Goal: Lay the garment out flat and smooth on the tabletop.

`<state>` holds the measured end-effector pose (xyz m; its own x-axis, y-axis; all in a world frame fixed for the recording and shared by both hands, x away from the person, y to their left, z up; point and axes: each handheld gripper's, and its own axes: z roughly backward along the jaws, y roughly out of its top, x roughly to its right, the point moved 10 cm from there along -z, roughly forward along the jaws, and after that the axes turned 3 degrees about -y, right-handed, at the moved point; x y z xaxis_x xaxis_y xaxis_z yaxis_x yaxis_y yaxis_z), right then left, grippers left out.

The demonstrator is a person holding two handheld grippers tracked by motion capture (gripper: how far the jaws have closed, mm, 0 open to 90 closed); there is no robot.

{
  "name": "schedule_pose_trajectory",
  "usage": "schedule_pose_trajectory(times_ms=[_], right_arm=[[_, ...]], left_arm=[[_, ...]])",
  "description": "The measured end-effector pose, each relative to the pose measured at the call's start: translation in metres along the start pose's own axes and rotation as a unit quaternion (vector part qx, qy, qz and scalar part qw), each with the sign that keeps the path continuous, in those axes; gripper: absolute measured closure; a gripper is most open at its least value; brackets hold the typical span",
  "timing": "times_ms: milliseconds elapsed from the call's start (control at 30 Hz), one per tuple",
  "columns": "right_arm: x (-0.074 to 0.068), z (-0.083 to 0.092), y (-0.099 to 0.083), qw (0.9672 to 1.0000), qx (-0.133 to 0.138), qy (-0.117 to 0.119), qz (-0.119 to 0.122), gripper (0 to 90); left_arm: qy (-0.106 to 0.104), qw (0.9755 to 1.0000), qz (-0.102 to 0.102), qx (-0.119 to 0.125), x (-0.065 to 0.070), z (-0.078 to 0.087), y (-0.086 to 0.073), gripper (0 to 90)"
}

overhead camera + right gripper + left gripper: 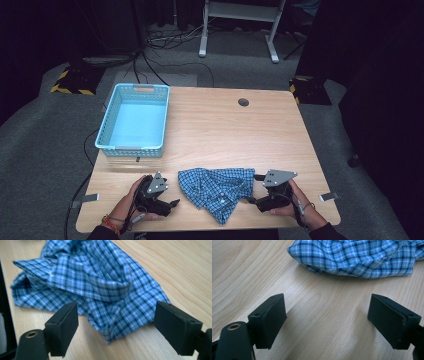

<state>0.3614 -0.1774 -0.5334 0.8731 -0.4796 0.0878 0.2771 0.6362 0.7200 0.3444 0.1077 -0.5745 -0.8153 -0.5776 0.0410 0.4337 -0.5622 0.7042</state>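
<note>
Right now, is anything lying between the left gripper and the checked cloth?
Nothing: in the left gripper view, bare wooden table separates the open left gripper from the checked cloth.

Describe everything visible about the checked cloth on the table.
The checked cloth is a thin woven fabric in blue, white and dark plaid, with stitched hems and small buttons like a shirt. It lies crumpled in loose folds on the wooden table near the front edge, between the left gripper and right gripper. Both are open; neither grips it, and contact cannot be told.
</note>
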Motion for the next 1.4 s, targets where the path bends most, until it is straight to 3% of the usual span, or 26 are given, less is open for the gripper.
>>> schedule_pose_trajectory(times_ms=[233,867,1400], right_arm=[[-0.006,-0.004,0.009,0.9999,-0.001,0.005,0.014,20.4],[-0.008,-0.013,0.025,0.9997,0.004,0.007,0.021,22.7],[-0.007,-0.034,0.036,0.9993,-0.008,0.012,0.034,31.9]], left_arm=[[0.000,1.0000,0.000,0.000,0.000,0.000,0.000,15.1],[0.000,1.0000,0.000,0.000,0.000,0.000,0.000,15.1],[0.000,1.0000,0.000,0.000,0.000,0.000,0.000,15.0]])
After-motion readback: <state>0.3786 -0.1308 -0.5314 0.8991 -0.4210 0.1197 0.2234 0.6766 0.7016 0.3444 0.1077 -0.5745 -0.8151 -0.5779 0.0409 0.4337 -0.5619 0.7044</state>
